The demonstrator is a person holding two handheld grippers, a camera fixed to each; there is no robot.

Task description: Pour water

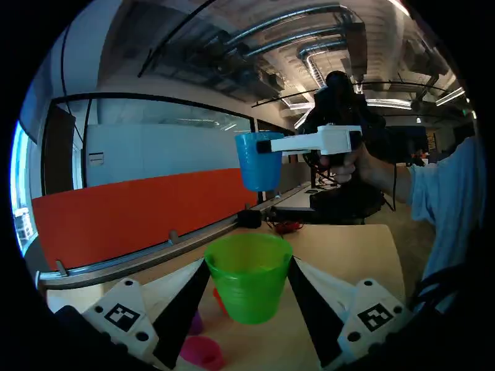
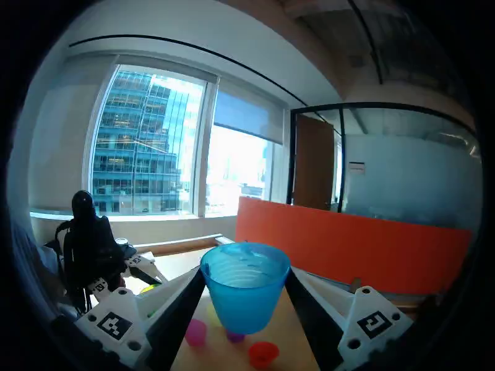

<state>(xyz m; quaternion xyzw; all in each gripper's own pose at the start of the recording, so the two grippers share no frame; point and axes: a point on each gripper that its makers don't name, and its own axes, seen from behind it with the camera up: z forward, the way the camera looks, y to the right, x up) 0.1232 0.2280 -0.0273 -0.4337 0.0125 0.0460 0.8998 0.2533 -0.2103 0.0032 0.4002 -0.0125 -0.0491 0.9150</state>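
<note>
Left gripper [image 1: 249, 267] is clamped on the green cup [image 1: 249, 285]: both black fingers press its sides just under the rim. The cup is upright, mouth up, held above the table [image 1: 346, 247]. In the left gripper view the right gripper [image 1: 264, 147] is farther off and higher up, with a hand [image 1: 346, 166] on its grip and a light blue sleeve [image 1: 445, 185] behind it. It holds the blue cup [image 1: 258, 162] side-on, roughly upright, its finger across the upper wall. The blue cup is above and beyond the green one, and the two are apart, not touching. The right gripper view confirms this: the right gripper [image 2: 245, 278] is closed on the blue cup [image 2: 245, 300], one finger pressed on each side below the rim, mouth up. The inside shows ribbed blue walls, and I can't tell whether there's water in it. Small cups sit on the table [image 2: 297, 334] below it: pink [image 2: 195, 332], purple [image 2: 234, 337], red [image 2: 263, 353]. In the left gripper view a pink cup [image 1: 201, 351] and a purple one [image 1: 195, 323] lie on the table under the left finger. An orange wall panel [image 1: 136, 216] runs along the far edge of the table.
</note>
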